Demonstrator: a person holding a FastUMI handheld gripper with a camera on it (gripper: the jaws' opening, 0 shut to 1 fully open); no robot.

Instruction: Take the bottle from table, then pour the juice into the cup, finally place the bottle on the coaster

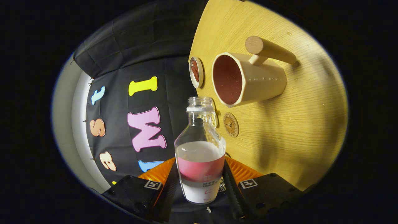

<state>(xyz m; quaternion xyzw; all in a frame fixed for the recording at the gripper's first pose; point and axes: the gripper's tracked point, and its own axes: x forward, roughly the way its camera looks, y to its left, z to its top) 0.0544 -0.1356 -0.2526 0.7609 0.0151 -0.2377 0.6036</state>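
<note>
I have the tool (200, 183) closed on the clear glass bottle with the pink label band (200, 161), one finger pressing each side of its lower body, so the grip sits low and leaves the neck and open mouth free for pouring. The cap is off. The whole scene appears rolled sideways, with the pale wooden worktop (311, 130) standing like a wall beside the bottle, which tells me I am holding the tool turned over, as for a pour.

The pale liquid in the bottle lies with its surface square across the body, below the shoulder, and none is at the mouth. I cannot tell from this whether the juice is ready to run.

The cream faceted cup with the round wooden peg handle (252, 79) stands on the worktop beyond the bottle's mouth, its dark reddish inside facing me. The mouth is near the cup's rim but not over it, so my judgement is that I must bring the neck closer before I tip further, or the juice will fall on the wood.

The round tan coaster with a stamped emblem (231, 124) lies just beside the bottle's shoulder, near the cup, a short carry for setting down. A small round white dish with brown contents (196, 72) sits just past the cup; I should keep clear of it.
</note>
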